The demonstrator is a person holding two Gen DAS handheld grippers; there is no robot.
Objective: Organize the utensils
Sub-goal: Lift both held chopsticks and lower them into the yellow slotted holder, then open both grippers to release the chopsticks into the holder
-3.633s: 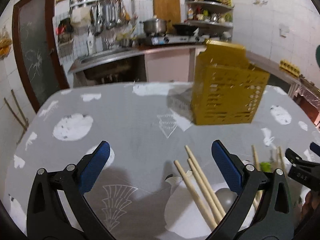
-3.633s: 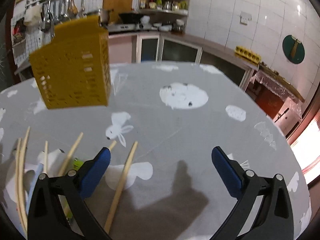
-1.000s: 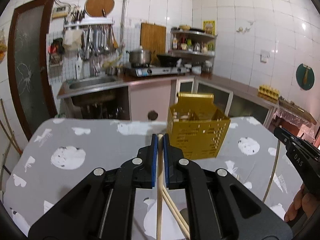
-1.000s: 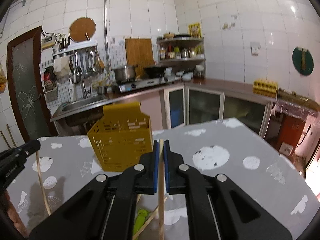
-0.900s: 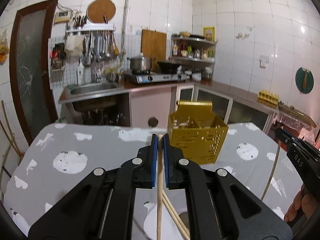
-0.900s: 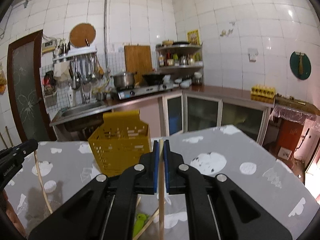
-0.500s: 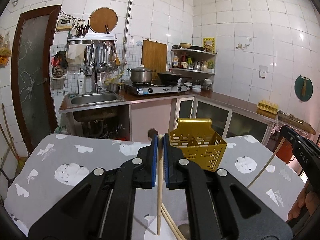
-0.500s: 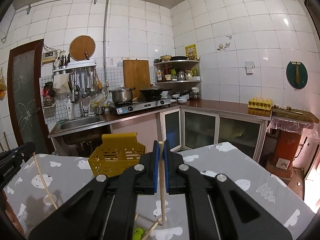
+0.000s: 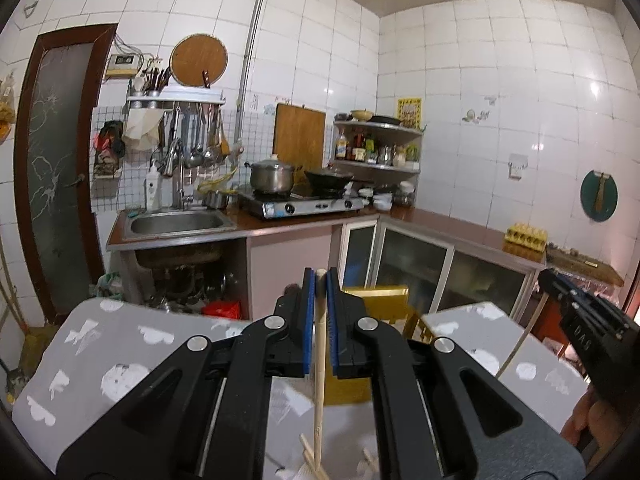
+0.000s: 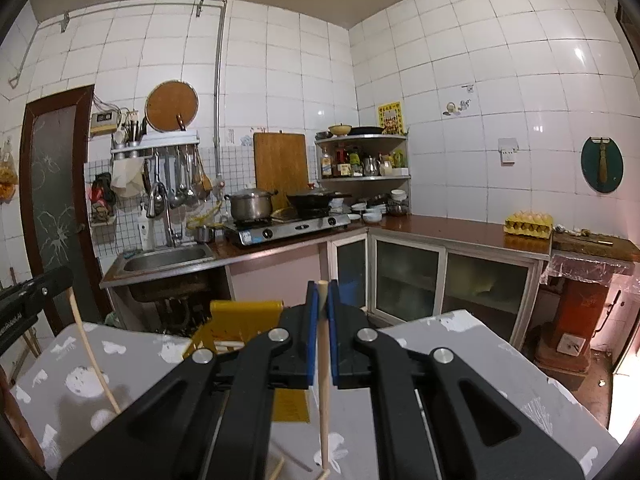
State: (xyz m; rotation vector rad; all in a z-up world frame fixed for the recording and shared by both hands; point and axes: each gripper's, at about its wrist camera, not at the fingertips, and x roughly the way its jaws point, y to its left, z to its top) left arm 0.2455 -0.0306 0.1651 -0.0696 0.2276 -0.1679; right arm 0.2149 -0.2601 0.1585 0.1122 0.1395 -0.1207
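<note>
Left wrist view: my left gripper [image 9: 320, 300] pinches a pale wooden chopstick [image 9: 319, 380] upright, tip down; right gripper [image 10: 322, 312] likewise clamps another wooden chopstick [image 10: 324, 392], likely for dropping into the yellow perforated plastic basket [image 10: 240, 320] beyond my fingers.

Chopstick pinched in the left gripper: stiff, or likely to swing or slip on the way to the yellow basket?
Likely stiff: the chopstick hangs straight below the left gripper. It may pivot, being pinched only near its top end. Probably light, and smooth enough to slip.
</note>
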